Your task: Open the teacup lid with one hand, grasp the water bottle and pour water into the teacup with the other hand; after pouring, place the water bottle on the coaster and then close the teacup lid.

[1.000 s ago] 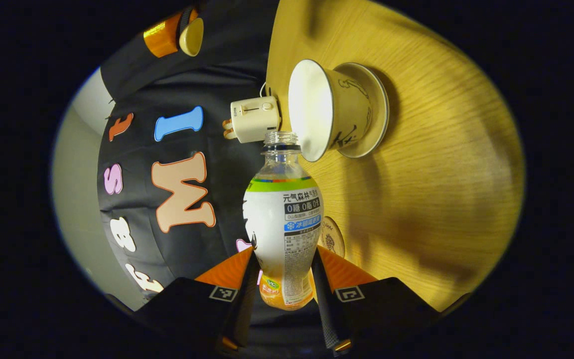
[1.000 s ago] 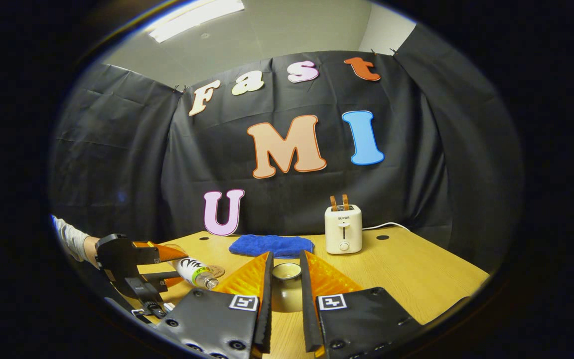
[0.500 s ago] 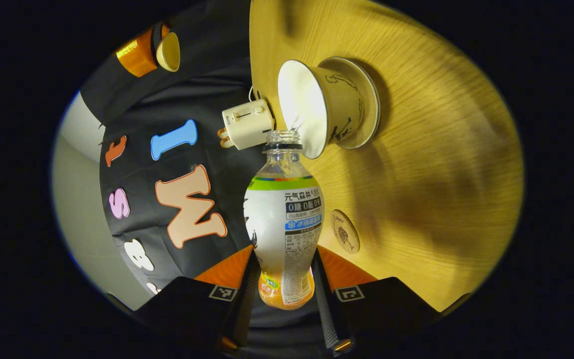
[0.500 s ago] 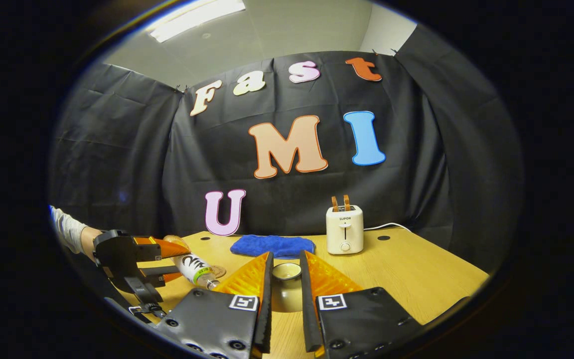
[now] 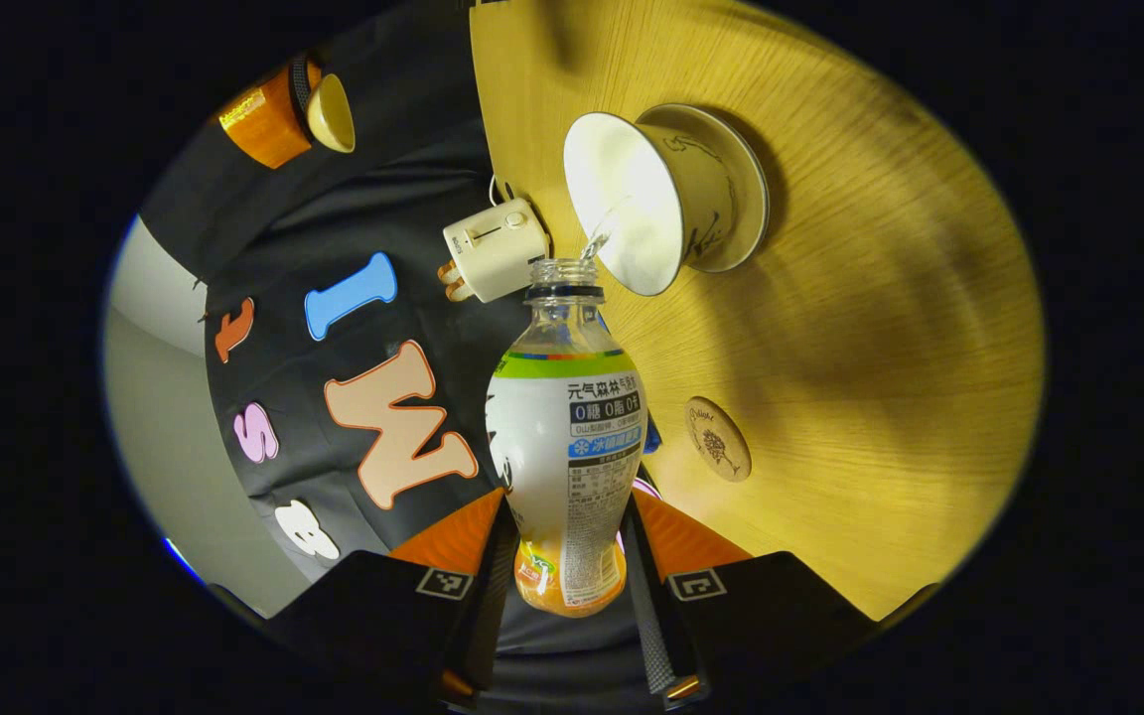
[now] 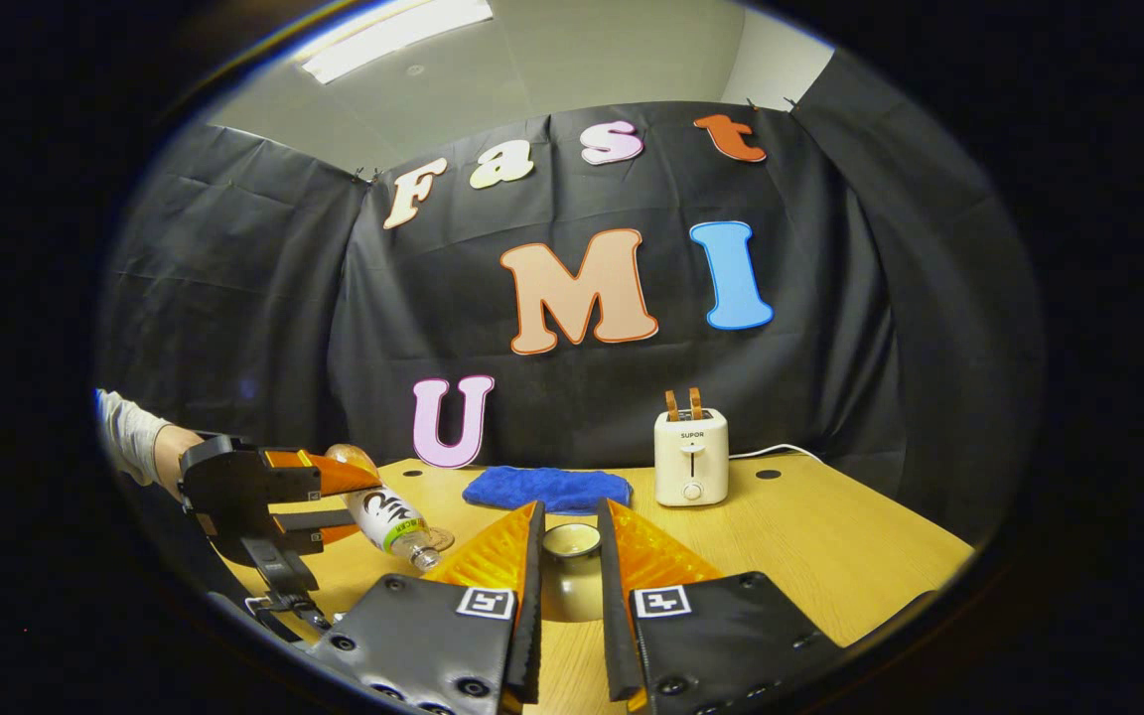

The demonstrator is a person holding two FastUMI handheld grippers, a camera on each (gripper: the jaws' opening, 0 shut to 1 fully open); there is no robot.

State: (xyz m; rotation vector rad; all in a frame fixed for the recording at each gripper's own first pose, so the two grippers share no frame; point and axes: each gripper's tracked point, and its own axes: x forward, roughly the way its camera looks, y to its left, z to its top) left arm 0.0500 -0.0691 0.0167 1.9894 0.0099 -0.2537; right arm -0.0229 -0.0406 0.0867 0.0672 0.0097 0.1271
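A pale wooden desk stands before the booth's black cloth wall, under a ceiling light. In the right gripper view, at the far left, a hand in a light sleeve holds the left tongs, which pinch the water bottle by its lower body; the bottle is tipped over, neck pointing down and to the right. Farther back lies a blue cloth, and to its right a cream toaster with its cord. At the bottom centre the right tongs are pressed onto the teacup lid, held up off the desk. In the left gripper view, rolled on its side, the lid shows at upper left in the right tongs. The bottle runs up the middle, gripped near its base by the left tongs, its open mouth just beside the rim of the teacup, a thin stream of water passing into the cup. The teacup sits on its saucer on the desk. The round coaster lies bare, apart from the cup, right of the bottle.
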